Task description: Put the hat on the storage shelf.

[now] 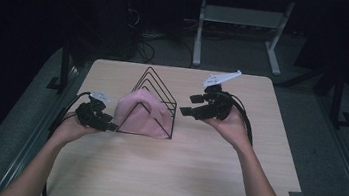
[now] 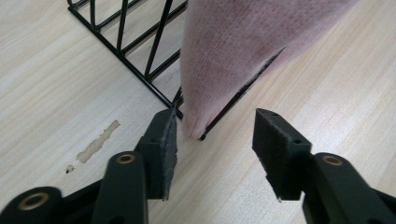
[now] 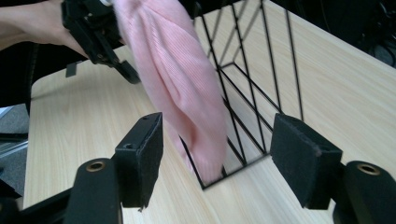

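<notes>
A black wire rack point(image 1: 155, 98) of triangular frames stands near the middle of the light wooden table point(image 1: 177, 179), and a pink knitted cloth point(image 1: 140, 116) is draped over its frames on the side nearest the person, hanging down to the table surface. In the high view the left gripper point(image 1: 109, 122) sits at about nine o'clock from the rack, low over the table, its tips just beside the lower corner of the cloth. The left gripper view shows its jaws spread apart, with the hanging tip of the cloth point(image 2: 243, 51) and the rack's bottom wire corner point(image 2: 140, 70) lying just ahead of the gap between them; the left jaw appears to be right at the wire, though actual contact cannot be told. A pale scuff mark point(image 2: 95, 145) lies on the table at about nine o'clock from that jaw. The right gripper point(image 1: 188, 104) is held above the table at about three o'clock from the rack, apart from it, pointing toward it. In the right gripper view its jaws are wide open and hold nothing, with the cloth point(image 3: 177, 88) and the rack's wires point(image 3: 252, 88) beyond them, and the left gripper point(image 3: 130, 73) farther off at about eleven o'clock.
</notes>
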Demonstrator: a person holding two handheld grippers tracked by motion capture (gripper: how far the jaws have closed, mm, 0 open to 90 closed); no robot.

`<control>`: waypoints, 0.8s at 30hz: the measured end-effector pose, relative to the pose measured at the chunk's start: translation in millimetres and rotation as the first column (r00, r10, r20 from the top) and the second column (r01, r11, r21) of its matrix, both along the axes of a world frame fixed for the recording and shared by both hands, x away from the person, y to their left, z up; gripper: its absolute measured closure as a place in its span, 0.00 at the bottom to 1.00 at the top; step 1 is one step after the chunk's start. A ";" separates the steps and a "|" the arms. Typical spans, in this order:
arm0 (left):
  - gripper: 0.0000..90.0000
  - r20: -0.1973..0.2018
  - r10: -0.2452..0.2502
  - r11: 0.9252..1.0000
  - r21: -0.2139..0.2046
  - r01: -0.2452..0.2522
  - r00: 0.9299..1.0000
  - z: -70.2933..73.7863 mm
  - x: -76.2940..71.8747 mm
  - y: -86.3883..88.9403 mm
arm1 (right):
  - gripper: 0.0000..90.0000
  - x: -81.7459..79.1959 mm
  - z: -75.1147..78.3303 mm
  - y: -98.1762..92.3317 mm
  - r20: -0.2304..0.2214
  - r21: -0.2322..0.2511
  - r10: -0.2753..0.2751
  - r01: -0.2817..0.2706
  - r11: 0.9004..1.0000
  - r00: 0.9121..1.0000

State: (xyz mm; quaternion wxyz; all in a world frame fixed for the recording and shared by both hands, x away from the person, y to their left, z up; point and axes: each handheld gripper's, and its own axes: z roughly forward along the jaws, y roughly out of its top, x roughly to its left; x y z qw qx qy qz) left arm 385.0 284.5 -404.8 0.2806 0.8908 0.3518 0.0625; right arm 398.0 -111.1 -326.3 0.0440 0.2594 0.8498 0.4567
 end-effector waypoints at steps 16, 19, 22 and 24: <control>0.49 0.005 0.017 1.000 -0.014 -0.017 1.000 0.5 -0.9 5.4 | 0.29 -3.1 -7.1 -56.8 -0.017 0.004 -0.139 0.139 0.990 0.990; 0.47 0.005 0.024 1.000 -0.020 -0.024 1.000 0.5 -0.7 5.9 | 0.29 -3.2 -6.8 -63.6 -0.023 0.001 -0.155 0.155 0.988 0.988; 0.45 -0.003 0.026 0.999 -0.023 -0.026 1.000 1.2 -0.4 6.2 | 0.29 -3.1 -6.1 -70.3 -0.020 -0.006 -0.160 0.160 0.987 0.987; 0.44 -0.004 0.023 1.000 -0.019 -0.023 1.000 1.7 -0.1 6.1 | 0.29 -3.3 -5.6 -76.1 -0.023 -0.009 -0.171 0.171 0.985 0.985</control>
